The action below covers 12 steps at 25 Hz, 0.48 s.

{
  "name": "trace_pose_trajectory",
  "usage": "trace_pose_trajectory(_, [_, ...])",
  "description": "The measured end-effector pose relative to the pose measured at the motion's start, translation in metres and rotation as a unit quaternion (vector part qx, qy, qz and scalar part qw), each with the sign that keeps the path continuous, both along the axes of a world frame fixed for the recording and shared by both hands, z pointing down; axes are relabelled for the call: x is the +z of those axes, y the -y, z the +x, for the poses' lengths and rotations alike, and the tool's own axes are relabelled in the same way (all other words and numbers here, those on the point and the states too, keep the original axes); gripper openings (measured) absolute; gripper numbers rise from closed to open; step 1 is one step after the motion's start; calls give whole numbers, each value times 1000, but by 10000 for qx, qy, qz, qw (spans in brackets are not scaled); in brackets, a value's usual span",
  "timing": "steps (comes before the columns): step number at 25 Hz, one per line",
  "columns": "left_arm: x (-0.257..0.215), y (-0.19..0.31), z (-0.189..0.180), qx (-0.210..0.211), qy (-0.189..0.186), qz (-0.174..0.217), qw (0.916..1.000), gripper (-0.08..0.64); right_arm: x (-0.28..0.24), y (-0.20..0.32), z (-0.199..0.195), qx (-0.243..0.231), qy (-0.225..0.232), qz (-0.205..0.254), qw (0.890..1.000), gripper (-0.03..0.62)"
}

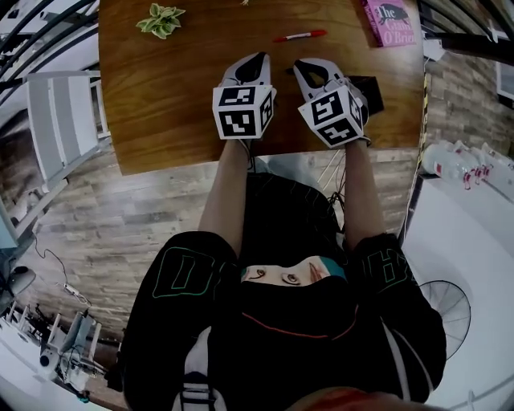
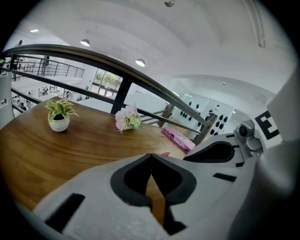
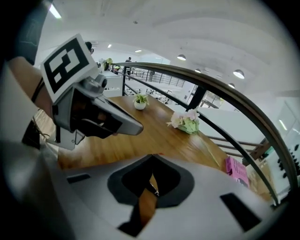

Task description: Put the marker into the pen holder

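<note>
A red marker (image 1: 299, 35) lies on the wooden table (image 1: 177, 104), towards the far side and beyond both grippers. My left gripper (image 1: 259, 58) and right gripper (image 1: 307, 63) rest side by side over the near part of the table, both shut with nothing between the jaws. In the left gripper view the jaw tips meet at my left gripper (image 2: 151, 155), and a sliver of the marker (image 2: 165, 153) shows just past them. The right gripper (image 3: 152, 156) also has its tips together. A black object (image 1: 372, 90), perhaps the pen holder, is partly hidden behind the right gripper's marker cube.
A small potted plant (image 1: 161, 19) stands at the far left of the table, and a pink book (image 1: 389, 20) lies at the far right. A bunch of pink flowers (image 2: 127, 119) lies by the far edge under a railing. A white chair (image 1: 60, 120) stands left of the table.
</note>
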State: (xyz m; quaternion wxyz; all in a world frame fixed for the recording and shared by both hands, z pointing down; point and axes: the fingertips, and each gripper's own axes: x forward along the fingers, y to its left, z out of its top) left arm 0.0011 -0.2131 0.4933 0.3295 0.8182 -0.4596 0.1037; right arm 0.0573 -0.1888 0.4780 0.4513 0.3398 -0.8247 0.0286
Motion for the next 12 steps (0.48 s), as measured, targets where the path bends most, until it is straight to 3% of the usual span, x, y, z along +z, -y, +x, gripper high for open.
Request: trace_pose_trajectory(12, [12, 7, -19, 126, -143, -113, 9998, 9, 46, -8, 1, -240, -998, -533, 9933, 25])
